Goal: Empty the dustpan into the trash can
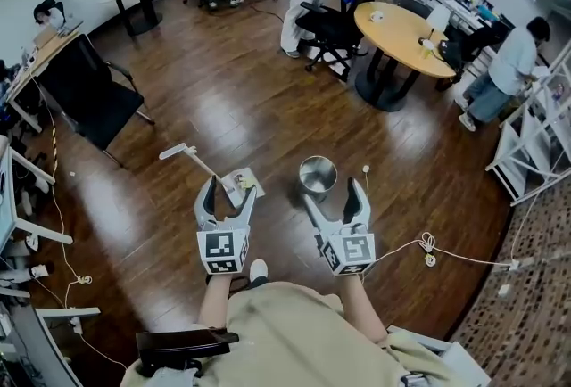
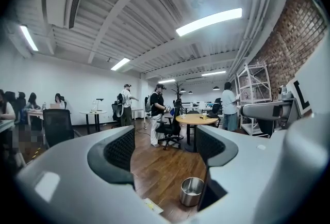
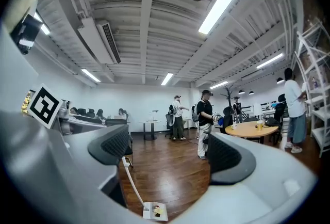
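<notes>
Left gripper [image 1: 230, 198] and right gripper [image 1: 333, 200] both open, nothing between jaws. Dustpan [image 1: 241, 183] on floor [image 1: 268, 109] beyond left one, scraps in it. Trash can [image 1: 318, 177] upright, near its right.

Long ceiling light strips [image 2: 209, 21] pour even white light over the whole room, so it is bright from wall to wall. The dark wooden floor [image 1: 268, 100] is glossy and carries pale smears of glare, strongest towards the left edge in the head view. Shadows on it are faint and soft-edged. The steel trash can [image 1: 318, 177] glints along its rim.

Every view bulges. Walls curve at the head view's edges, and both gripper views sit inside a black circular border with the ceiling beams bowed. Close to the lens, the left gripper [image 2: 165, 145] and right gripper [image 3: 169, 149] look smooth and soft. Distant people are small and slightly hazy.
</notes>
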### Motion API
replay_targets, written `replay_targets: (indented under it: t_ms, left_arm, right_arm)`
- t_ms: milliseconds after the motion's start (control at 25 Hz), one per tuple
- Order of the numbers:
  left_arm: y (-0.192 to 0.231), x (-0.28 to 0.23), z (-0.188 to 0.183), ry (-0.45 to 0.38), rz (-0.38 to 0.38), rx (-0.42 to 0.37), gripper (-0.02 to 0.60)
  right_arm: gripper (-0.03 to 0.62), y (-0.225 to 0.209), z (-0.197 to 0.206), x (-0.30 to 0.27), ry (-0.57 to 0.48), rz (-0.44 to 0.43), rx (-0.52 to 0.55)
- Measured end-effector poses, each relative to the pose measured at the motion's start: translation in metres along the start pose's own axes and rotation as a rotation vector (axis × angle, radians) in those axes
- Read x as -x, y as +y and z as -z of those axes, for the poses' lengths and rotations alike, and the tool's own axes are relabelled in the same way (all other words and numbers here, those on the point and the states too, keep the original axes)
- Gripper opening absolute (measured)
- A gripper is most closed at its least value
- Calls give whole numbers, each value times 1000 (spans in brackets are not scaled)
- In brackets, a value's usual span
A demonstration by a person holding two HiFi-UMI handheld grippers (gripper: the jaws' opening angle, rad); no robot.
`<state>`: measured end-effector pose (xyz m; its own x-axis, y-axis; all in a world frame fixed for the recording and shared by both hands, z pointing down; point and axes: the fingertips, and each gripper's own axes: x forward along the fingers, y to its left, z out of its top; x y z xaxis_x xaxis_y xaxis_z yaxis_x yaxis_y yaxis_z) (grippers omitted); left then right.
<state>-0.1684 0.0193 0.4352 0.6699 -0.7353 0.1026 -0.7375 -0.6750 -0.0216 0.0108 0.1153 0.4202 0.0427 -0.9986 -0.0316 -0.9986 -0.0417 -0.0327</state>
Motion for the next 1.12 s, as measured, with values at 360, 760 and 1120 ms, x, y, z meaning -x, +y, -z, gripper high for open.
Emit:
replay_targets:
  t_ms: [360,760,1120]
  left_arm:
    - [45,-42,16,31,43,30,331]
    - [24,-119,13,72,-3,29,336]
    - [-22,-200,-9,74,-56,-30,319]
  right_arm:
    - [465,3,13,-57,35,35,9]
    - [460,-76,32,-104,91,26,-26]
    - [435,-146,43,-184,100,-108,-4]
